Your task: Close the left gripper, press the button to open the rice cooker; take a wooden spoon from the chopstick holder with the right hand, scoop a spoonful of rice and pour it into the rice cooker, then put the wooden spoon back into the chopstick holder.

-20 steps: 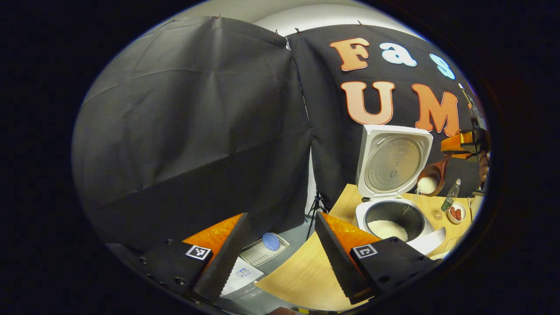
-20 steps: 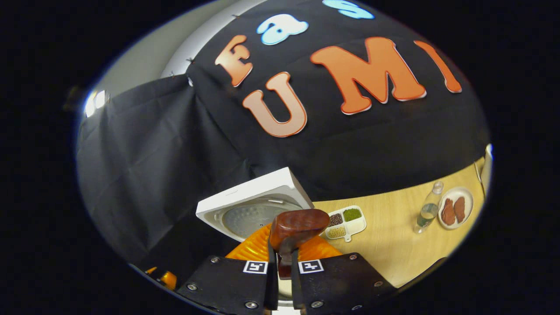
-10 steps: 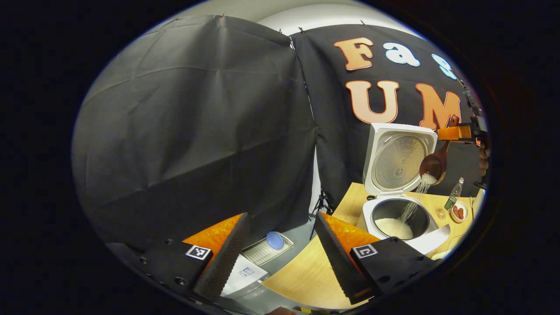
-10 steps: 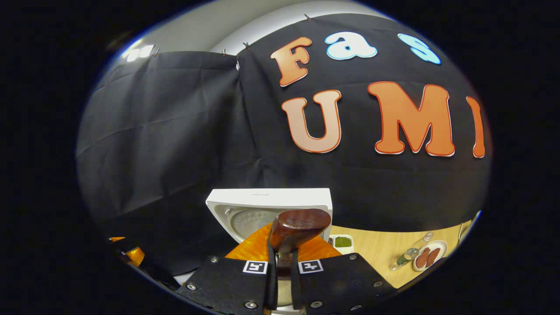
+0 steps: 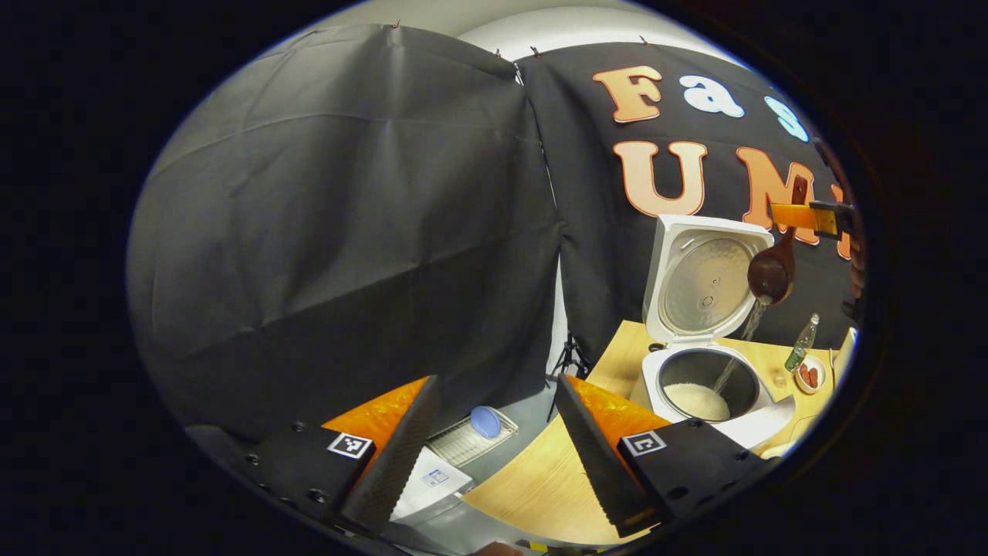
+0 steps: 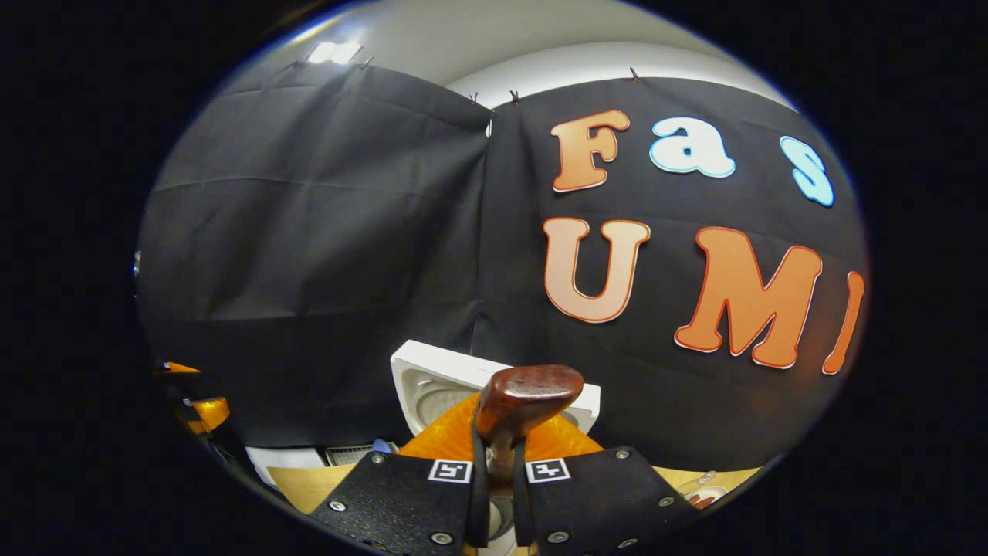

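Rice (image 5: 739,361) fell in a thin stream from the tipped wooden spoon (image 5: 772,270) into the open rice cooker (image 5: 698,351), which stood on the worktop (image 5: 540,486) with its lid upright. The right gripper (image 6: 494,471) had its jaws nearly together, both pressed on the spoon's handle, the bowl hanging above the pot. The left gripper (image 5: 494,455) hung off the worktop's near edge, jaws spread wide and holding nothing.
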### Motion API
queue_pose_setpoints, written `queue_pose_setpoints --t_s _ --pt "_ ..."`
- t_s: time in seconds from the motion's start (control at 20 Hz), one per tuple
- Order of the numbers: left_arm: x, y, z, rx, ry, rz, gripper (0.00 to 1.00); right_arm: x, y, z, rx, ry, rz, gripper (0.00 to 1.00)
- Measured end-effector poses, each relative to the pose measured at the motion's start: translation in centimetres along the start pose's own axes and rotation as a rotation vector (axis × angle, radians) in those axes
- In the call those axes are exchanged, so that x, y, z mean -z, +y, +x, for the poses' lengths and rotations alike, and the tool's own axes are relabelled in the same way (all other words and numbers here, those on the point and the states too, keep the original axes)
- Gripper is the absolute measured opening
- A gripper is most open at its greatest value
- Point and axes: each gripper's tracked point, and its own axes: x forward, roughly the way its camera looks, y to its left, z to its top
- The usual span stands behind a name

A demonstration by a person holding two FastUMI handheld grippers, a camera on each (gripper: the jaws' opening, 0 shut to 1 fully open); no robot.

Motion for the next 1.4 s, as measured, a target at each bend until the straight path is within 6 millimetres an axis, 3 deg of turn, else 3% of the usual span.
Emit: queue_pose_setpoints --t_s 0.25,0.4,0.55,0.8,1.0,1.4 --pt "-0.1 -0.3 -0.6 0.008 -0.001 0.003 0.99 -2.5 0.0 -1.4 0.011 -0.077 -0.13 0.11" --pt "0.0 -1.0 -1.3 0.017 0.0 0.01 1.0 -2.3 -0.5 -2.9 0.013 -0.08 -0.099 0.12" --pt "0.1 -2.1 -2.1 0.029 0.004 0.015 1.0 -1.3 -2.8 -5.5 0.03 -0.057 -0.036 0.12" --pt "-0.6 -5.8 -3.8 0.071 -0.005 0.021 0.99 2.4 -7.4 -10.8 0.091 0.017 0.038 0.12" --pt "-1.2 -9.8 -5.1 0.124 -0.006 0.024 1.0 6.6 -10.9 -15.5 0.156 0.097 0.094 0.11" --pt "-2.3 -15.3 -7.4 0.188 -0.023 0.049 1.0 14.3 -15.1 -23.5 0.278 0.221 0.177 0.11"
